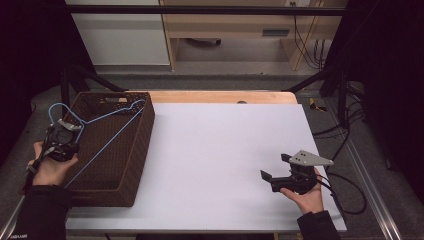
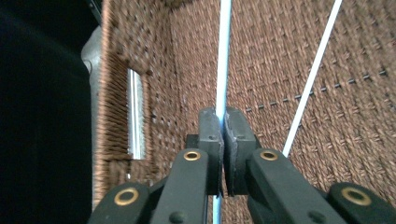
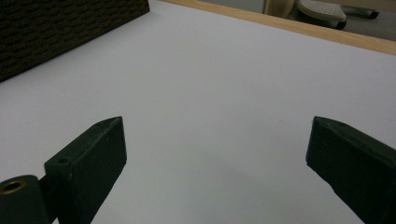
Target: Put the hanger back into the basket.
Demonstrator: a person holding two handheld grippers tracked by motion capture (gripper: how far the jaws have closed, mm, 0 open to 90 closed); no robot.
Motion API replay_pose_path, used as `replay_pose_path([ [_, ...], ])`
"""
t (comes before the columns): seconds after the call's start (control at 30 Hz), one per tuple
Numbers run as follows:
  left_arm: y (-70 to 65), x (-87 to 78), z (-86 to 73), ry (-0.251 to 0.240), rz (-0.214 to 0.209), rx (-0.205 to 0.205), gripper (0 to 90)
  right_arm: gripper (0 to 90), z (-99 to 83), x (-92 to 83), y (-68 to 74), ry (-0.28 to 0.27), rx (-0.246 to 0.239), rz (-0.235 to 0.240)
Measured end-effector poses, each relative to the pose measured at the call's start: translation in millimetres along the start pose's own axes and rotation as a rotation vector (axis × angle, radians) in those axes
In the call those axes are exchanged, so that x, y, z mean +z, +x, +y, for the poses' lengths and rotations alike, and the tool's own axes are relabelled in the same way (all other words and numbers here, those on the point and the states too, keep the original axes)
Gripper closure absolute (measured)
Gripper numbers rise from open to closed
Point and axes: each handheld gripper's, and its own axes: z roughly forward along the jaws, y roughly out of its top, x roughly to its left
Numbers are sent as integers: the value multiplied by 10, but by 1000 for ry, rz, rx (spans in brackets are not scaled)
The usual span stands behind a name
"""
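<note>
Left gripper (image 2: 219, 121): jaws pressed together on a thin light-blue wire hanger (image 2: 224, 56). In the left gripper view the wire runs straight up from between the jaw pads; a second, paler strand of the same hanger slants off to the right of them. Behind both is the woven brown inside of a wicker basket (image 2: 355, 130), with a cut-out handle slot in the wall to the left of the jaws.

High view, places taken from the basket (image 1: 142, 132): the left gripper (image 1: 62, 137) sits at the basket's left rim, held in the person's left hand (image 1: 50, 167). The hanger (image 1: 107, 127) lies tilted across the basket opening, its hook at the far end of the basket near the handle slot, one long side slanting down toward the near left corner, and a loop of wire reaching out past the left rim above the gripper. The basket stands on the left part of a white table top (image 1: 220, 150), overhanging its left edge.

Right gripper (image 1: 275, 167): jaws spread wide, nothing between them. It is well to the right of the basket, low over the bare white surface, held in the right hand (image 1: 307, 192), with its grey plate on top. In the right gripper view the two jaws of the right gripper (image 3: 217, 158) frame plain table top, with the basket's side wall at the upper left corner.
</note>
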Motion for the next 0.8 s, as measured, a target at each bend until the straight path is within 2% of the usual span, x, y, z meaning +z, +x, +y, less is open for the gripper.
replay_pose_path([
  [0.1,-29,65,-14,20,-15,-1,866,57,1,-4,0,1,3,0],
  [0.23,-60,124,-35,45,-56,-8,854,57,2,-5,-6,-3,-1,0],
  [0.37,-46,86,-59,23,-80,-21,767,56,5,-12,-5,-5,7,-1],
  [0.53,-9,-126,-127,-95,-122,-76,616,55,9,-20,-9,-11,7,-2],
  [0.67,-69,-302,-196,-214,-171,-100,496,54,13,-28,-12,-20,12,-2],
  [0.73,-129,-385,-224,-284,-212,-113,438,54,13,-35,-13,-19,13,-2],
  [0.8,-194,-463,-251,-357,-277,-110,380,53,14,-35,-15,-24,10,-1],
])
